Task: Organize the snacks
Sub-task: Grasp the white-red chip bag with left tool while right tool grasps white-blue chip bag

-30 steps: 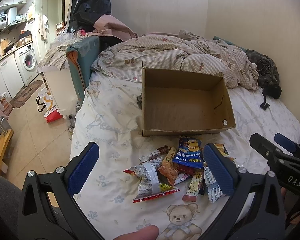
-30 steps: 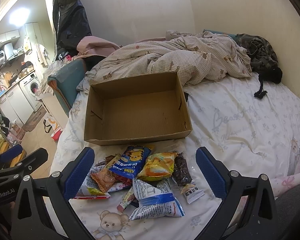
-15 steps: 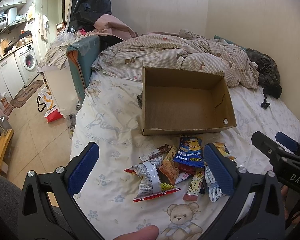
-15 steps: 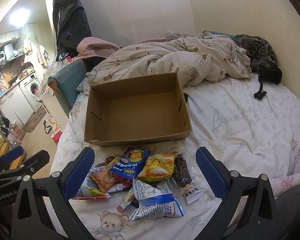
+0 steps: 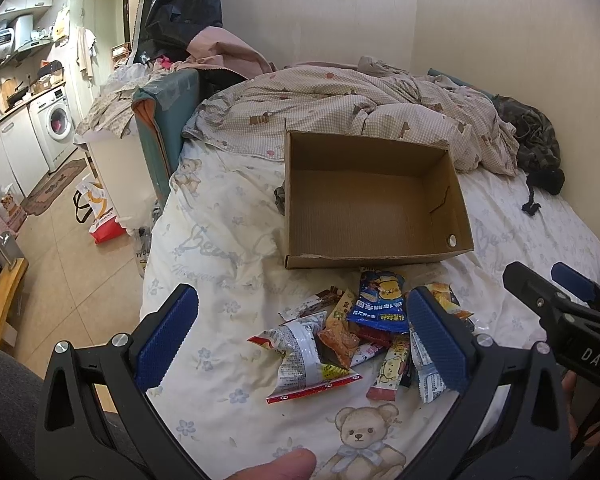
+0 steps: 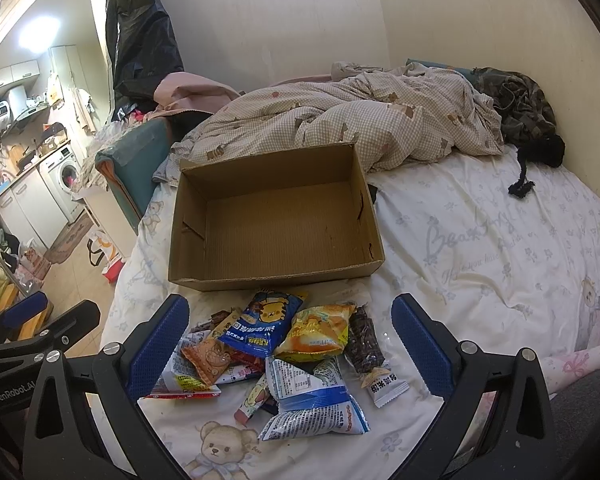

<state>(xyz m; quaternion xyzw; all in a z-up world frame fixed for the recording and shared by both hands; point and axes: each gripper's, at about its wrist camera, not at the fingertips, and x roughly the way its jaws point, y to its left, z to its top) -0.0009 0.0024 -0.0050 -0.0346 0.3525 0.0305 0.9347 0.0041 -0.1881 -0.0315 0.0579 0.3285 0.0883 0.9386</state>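
Snack packets (image 6: 274,354) overlap in a heap on the bedsheet (image 6: 480,248), the lower ones half buried, print unreadable. Left gripper (image 5: 302,334) and right gripper (image 6: 290,338) hover over them, jaws spread wide, holding nothing. Beyond sits an open cardboard box (image 6: 276,220), nothing inside.

Bed (image 6: 480,248): bear-print sheet.
Middle: open cardboard box (image 6: 276,220).
Near: snack packets (image 6: 284,344) heaped just before the box.
Far: rumpled checked quilt (image 6: 360,120).

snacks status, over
Left gripper open, right gripper open, both empty. Snacks piled before empty box. Nothing in the way.
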